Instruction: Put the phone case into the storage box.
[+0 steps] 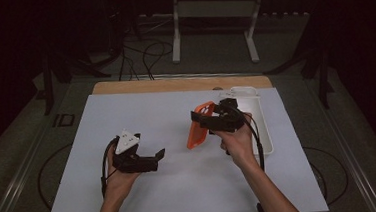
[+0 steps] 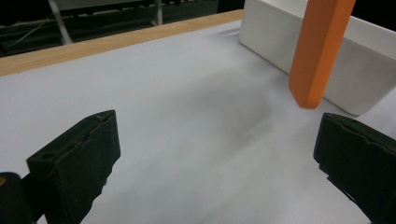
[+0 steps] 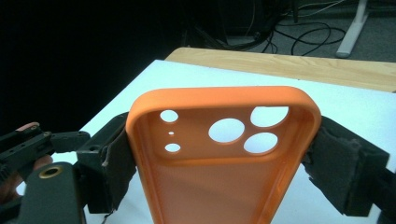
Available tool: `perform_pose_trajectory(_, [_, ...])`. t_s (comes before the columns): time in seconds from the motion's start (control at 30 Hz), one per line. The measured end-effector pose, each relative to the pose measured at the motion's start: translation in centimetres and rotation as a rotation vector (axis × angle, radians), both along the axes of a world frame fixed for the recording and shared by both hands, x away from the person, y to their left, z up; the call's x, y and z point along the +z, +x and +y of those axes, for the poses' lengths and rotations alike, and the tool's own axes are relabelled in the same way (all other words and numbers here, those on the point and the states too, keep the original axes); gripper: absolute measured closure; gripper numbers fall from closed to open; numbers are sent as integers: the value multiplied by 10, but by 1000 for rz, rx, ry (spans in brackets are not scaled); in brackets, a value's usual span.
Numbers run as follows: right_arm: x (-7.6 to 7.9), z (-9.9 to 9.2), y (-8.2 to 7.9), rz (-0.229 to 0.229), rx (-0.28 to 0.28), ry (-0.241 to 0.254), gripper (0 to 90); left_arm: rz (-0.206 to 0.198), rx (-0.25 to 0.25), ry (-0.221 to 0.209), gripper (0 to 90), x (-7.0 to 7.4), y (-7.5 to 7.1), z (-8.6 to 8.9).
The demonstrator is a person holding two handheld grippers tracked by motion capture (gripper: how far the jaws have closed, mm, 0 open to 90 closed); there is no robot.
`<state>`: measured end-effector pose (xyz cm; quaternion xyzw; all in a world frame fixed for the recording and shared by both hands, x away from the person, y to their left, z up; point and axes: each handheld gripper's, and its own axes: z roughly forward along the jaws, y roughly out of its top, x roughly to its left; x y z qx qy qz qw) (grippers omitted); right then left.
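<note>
Orange soft-plastic phone case (image 3: 224, 154), with its camera cut-outs uppermost, is seen pinched across its width between the padded jaws of the right gripper (image 1: 216, 118) and held clear of the pale grey table mat (image 1: 181, 186), just beside the white rectangular plastic tray (image 1: 264, 125). The pick-up is judged to be done: the case hangs tilted in mid-air, its lower end pointing down toward the mat, with nothing resting on the surface beneath it. What is left, as far as can be told, is for the case to be carried and set down or passed across; no phone is in view.

The left gripper (image 1: 152, 158) is held low over the mat, well apart from the case, its jaws spread wide with nothing between them. In the left gripper view the case's lower end (image 2: 317, 56) is seen ahead and to the right of those jaws, in front of the tray wall (image 2: 364, 70). A strip of bare wooden tabletop (image 1: 174, 84) is shown beyond the mat.
</note>
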<state>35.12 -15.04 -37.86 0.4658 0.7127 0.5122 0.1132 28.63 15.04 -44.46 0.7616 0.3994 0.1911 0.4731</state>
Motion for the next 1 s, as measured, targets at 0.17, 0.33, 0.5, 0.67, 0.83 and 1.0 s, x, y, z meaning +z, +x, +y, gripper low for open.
perform_pose_trajectory(0.17, [0, -4, 3, 3, -15, -11, 163, 2, 10, 3, 12, -1, 0, 5])
perform_pose_trajectory(0.33, [1, -6, 4, 0, -25, -24, 163, 9, 15, 10, 11, -3, 0, 9])
perform_pose_trajectory(0.5, [1, -9, 6, -1, -32, -35, 163, 11, 16, 18, 10, -5, 0, 12])
perform_pose_trajectory(0.67, [1, -13, 9, 0, -41, -48, 163, 15, 14, 25, 9, -6, 1, 14])
perform_pose_trajectory(0.83, [0, -16, 11, 2, -50, -61, 163, 19, 10, 31, 9, -8, 1, 16])
perform_pose_trajectory(1.0, [1, -15, 12, -4, -54, -74, 163, 23, 13, 31, 8, -9, 0, 19])
